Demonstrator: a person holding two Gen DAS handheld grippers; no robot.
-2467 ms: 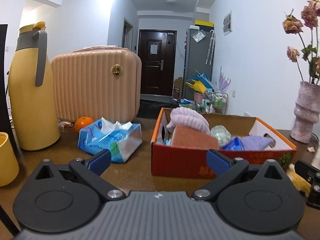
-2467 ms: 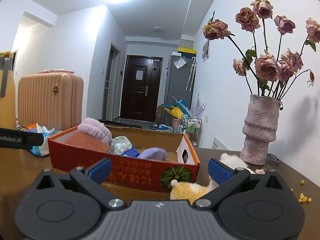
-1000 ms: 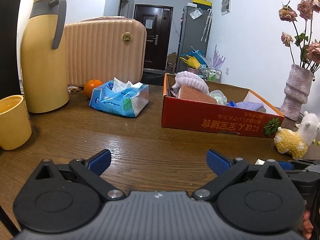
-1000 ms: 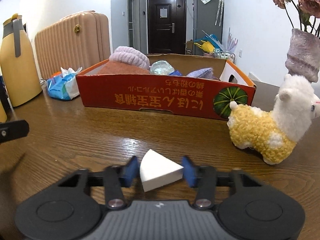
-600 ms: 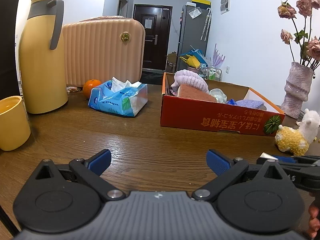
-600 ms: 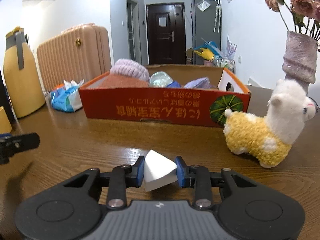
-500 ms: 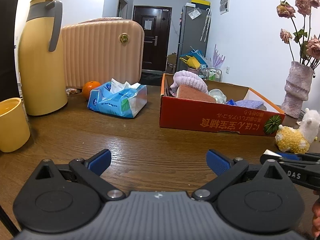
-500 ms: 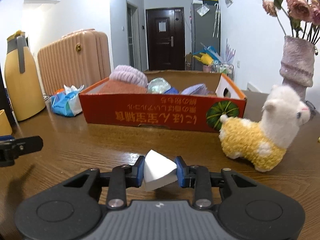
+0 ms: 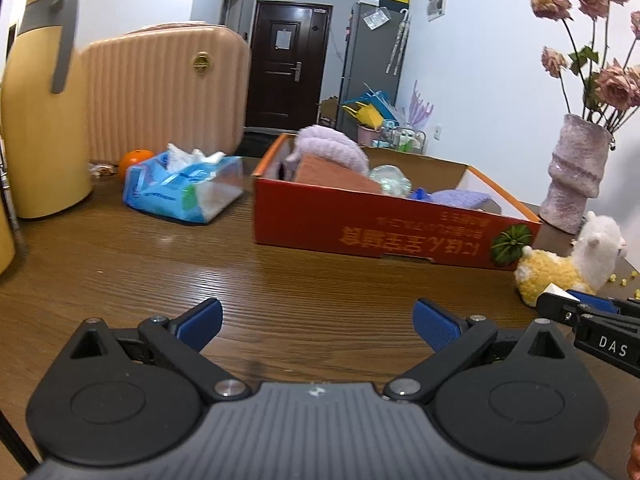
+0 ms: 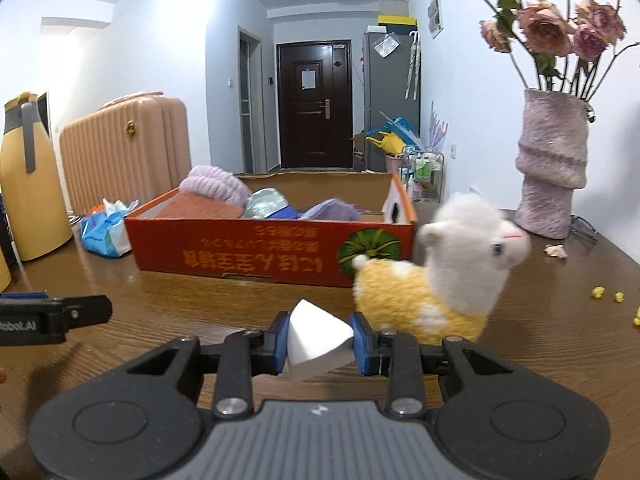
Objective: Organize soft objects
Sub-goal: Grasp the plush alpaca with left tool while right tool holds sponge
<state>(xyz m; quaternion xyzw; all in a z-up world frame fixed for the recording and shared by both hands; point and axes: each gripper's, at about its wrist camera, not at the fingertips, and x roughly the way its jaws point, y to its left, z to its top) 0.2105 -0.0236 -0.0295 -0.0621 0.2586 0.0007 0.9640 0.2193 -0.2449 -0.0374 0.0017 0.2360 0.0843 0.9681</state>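
Observation:
My right gripper is shut on a white wedge-shaped sponge, held just above the wooden table. Its tip with the sponge also shows at the right edge of the left wrist view. A yellow and white plush alpaca stands just beyond it, beside the orange cardboard box. The box holds a lilac knit roll, a brown cloth and other soft items. My left gripper is open over bare table with nothing between its fingers.
A pink vase of dried roses stands at the back right. A blue tissue pack, an orange, a ribbed pink case and a yellow flask line the left side. Yellow crumbs lie at the right.
The right gripper closed on the white sponge, lifted it slightly and moved toward the alpaca and box. The left gripper drifted forward toward the box and stayed open.

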